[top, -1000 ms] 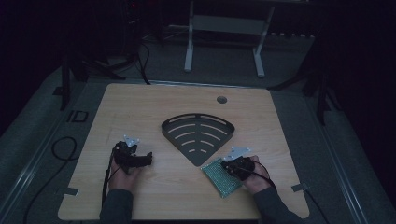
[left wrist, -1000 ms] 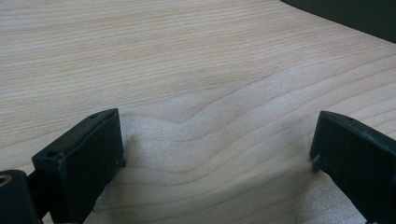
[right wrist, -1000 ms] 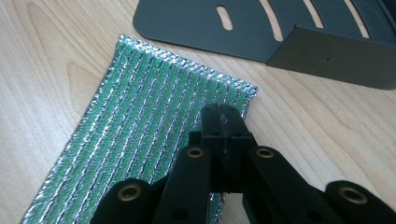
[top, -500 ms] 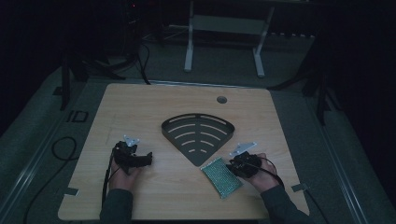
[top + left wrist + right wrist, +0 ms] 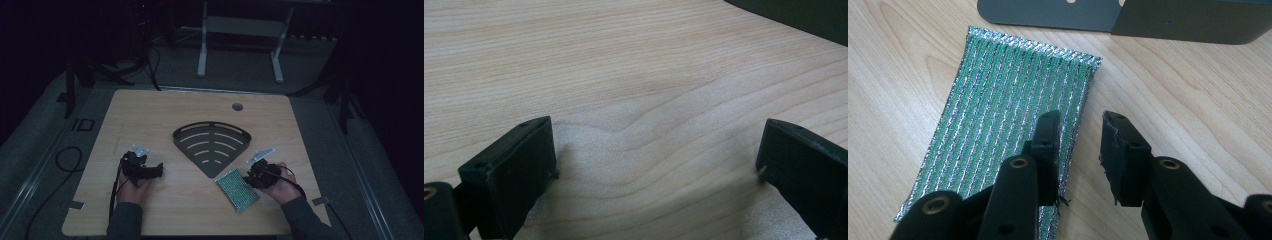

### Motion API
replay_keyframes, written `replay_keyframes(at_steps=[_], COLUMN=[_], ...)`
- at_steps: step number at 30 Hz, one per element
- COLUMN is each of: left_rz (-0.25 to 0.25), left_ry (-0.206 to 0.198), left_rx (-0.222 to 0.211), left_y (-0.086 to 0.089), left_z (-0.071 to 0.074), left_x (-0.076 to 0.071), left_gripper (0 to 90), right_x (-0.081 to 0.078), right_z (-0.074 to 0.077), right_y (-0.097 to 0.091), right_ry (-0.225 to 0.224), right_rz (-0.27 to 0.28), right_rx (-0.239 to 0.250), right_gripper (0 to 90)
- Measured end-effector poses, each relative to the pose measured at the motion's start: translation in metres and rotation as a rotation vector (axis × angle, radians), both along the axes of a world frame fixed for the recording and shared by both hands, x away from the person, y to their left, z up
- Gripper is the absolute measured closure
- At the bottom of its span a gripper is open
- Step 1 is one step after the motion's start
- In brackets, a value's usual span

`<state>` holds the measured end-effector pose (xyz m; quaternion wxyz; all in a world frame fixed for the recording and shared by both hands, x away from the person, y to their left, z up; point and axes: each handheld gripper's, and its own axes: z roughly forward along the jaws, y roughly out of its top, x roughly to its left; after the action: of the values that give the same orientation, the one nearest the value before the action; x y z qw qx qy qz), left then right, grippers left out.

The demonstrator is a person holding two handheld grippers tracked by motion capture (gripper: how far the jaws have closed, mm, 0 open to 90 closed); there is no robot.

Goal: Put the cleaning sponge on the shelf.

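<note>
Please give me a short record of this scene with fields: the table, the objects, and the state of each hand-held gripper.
table: wooden table
objects: green scouring pad lying flat; dark fan-shaped rack beside it
left hand-held gripper: jaws wide open over bare wood, nothing between them
right hand-held gripper: jaws have just been opening; one jaw over the pad's edge, nothing gripped

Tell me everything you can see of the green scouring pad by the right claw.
The green scouring pad is a flat rectangle of glittery green mesh with silvery ribs running lengthwise and slightly frayed edges. It lies flat on the wooden table, just in front of the tip of the dark fan-shaped slotted rack, not touching it. The right claw has just been opening: one jaw hangs over the pad's long edge, the other over bare wood, nothing gripped between them.
</note>
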<state>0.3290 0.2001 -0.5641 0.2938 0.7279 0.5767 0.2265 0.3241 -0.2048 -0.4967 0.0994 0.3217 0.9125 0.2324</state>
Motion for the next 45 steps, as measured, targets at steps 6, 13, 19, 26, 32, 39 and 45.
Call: replay_keyframes(at_steps=[6,13,19,26,32,39,45], left_rz=[0.0,0.0,0.0,0.0,0.0,0.0,0.0], left_ry=[0.0,0.0,0.0,0.0,0.0,-0.001,0.0], left_rx=[0.0,0.0,0.0,0.0,0.0,0.0,0.0], left_y=[0.0,0.0,0.0,0.0,0.0,0.0,0.0], left_z=[0.0,0.0,0.0,0.0,0.0,0.0,0.0], left_x=[0.0,0.0,0.0,0.0,0.0,0.0,0.0], left_gripper=[2.8,2.8,2.7,2.8,2.8,2.8,2.8], right_x=[0.004,0.006,0.007,0.011,0.014,0.016,0.02], right_z=[0.001,0.0,0.0,0.0,-0.002,-0.004,-0.007], right_y=[0.0,0.001,0.002,0.003,0.004,0.007,0.009], right_ry=[0.055,0.092,0.112,0.143,0.174,0.195,0.228], right_rz=[-0.021,-0.03,-0.025,-0.019,-0.015,0.0,0.005], right_rx=[-0.004,-0.022,-0.028,-0.041,-0.044,-0.047,-0.055], right_gripper=[70.4,71.1,70.9,70.1,69.6,69.6,69.6])
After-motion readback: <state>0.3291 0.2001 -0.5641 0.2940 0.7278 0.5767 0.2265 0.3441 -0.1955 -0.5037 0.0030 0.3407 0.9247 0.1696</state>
